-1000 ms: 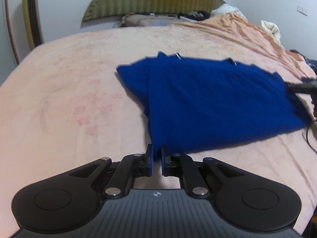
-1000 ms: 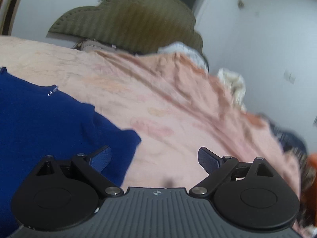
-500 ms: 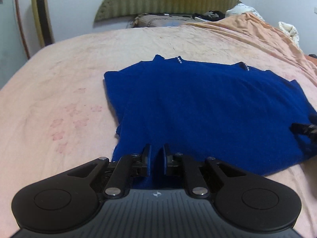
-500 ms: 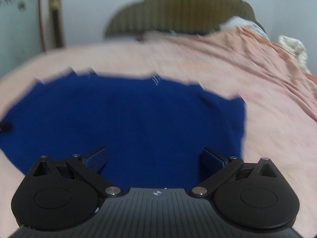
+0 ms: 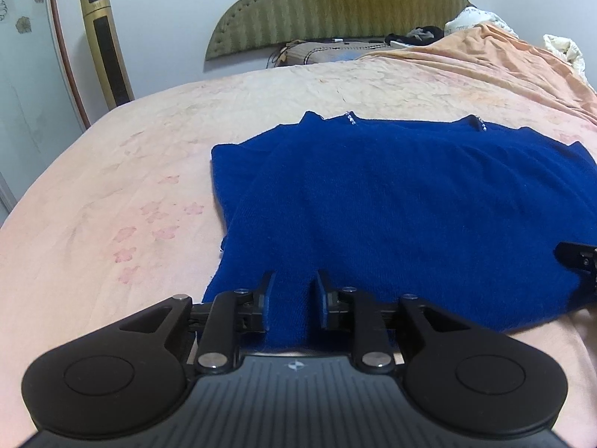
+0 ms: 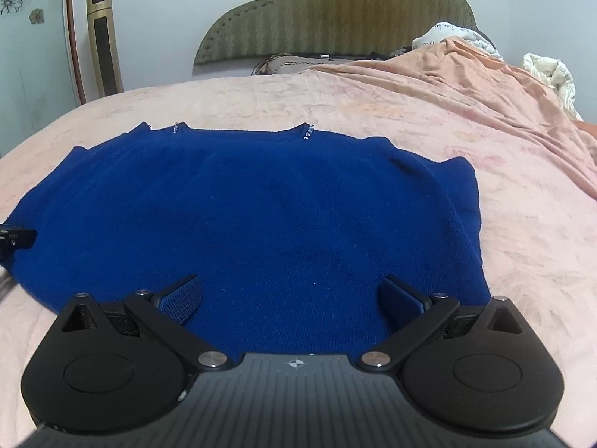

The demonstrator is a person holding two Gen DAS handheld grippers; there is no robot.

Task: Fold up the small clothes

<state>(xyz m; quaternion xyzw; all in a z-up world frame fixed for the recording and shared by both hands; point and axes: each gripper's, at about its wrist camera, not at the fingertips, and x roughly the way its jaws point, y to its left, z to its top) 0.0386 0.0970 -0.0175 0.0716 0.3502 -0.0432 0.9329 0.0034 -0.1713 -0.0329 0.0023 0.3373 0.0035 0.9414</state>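
Note:
A dark blue knit top (image 5: 391, 201) lies flat on the pink bed, neckline with small beads toward the headboard; it also shows in the right wrist view (image 6: 261, 216). My left gripper (image 5: 293, 298) sits over the top's near hem at its left side, jaws a narrow gap apart with blue fabric between them. My right gripper (image 6: 291, 295) is wide open over the near hem at the right side, holding nothing. The right gripper's tip shows in the left wrist view (image 5: 578, 257), and the left gripper's tip shows in the right wrist view (image 6: 16, 237).
The pink floral bedsheet (image 5: 112, 194) spreads left of the top. A green padded headboard (image 5: 335, 3) and pillows stand at the far end. A rumpled peach blanket (image 6: 485, 93) rises at the right. A gold tower fan (image 5: 106, 44) stands by the wall.
The left gripper's jaws have parted slightly from nearly shut. The right gripper has swung left from the bare sheet to face the top. Both have settled at the near hem.

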